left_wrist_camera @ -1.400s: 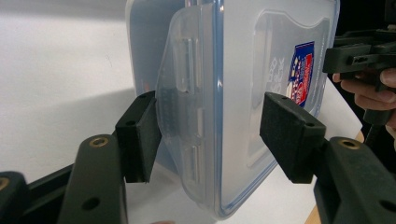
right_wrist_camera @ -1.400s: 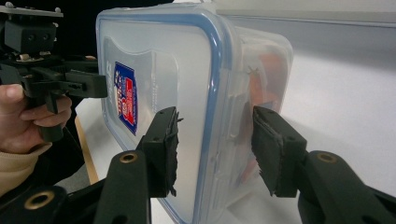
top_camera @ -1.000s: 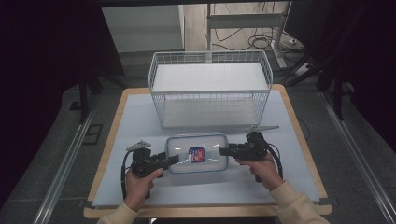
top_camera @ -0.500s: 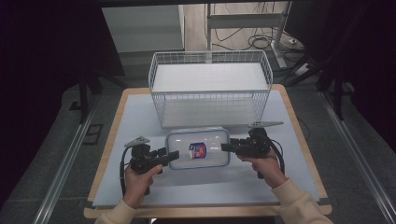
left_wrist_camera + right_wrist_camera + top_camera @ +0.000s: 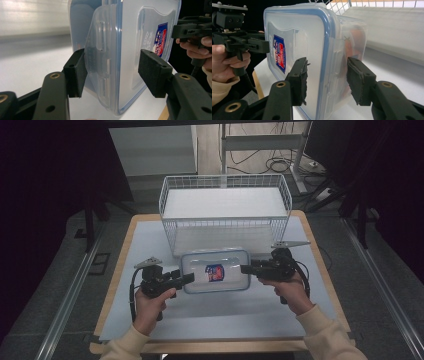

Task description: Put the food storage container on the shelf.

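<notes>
Holding a clear plastic box (image 5: 216, 272) between them, the two grippers meet it from both short ends, near the middle of the table (image 5: 125, 295). The left gripper (image 5: 186, 279) comes from 9 o'clock and the right gripper (image 5: 245, 269) from 3 o'clock. In the left gripper view the jaws stand around the box edge with its clip; one pad (image 5: 75, 72) touches the clip side, and the other pad (image 5: 153, 72) is a little apart from the lid, so I cannot tell if it grips firmly. In the right gripper view both pads (image 5: 299, 80) are close on each side of the box rim, with small gaps visible. The lid has a blue rim and a red and blue sticker (image 5: 215, 272). At 12 o'clock of the box, just beside its far edge, stands a white wire basket (image 5: 225, 215). Toward 6 o'clock the table surface is bare up to the near edge.
</notes>
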A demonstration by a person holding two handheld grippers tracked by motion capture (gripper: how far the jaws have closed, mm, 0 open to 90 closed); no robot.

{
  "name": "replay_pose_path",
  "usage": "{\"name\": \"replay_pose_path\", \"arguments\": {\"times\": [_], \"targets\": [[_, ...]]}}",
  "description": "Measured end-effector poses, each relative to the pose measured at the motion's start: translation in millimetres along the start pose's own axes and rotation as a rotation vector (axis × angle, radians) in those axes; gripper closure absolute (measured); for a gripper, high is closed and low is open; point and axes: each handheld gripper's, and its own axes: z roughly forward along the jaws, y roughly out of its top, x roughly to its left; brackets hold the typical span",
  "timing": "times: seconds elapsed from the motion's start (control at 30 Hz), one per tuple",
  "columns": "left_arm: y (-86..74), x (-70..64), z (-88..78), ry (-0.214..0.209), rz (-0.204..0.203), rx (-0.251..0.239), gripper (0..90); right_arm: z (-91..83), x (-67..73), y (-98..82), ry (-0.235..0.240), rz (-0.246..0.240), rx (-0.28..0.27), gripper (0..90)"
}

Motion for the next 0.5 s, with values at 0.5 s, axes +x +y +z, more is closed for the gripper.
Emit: {"name": "replay_pose_path", "arguments": {"times": [0.5], "targets": [[42.5,-13.5,-4.6,-0.014,0.043,-0.035,41.4,-18.2,7.2,32.6,-0.02,-0.039,-0.049,52.6]]}}
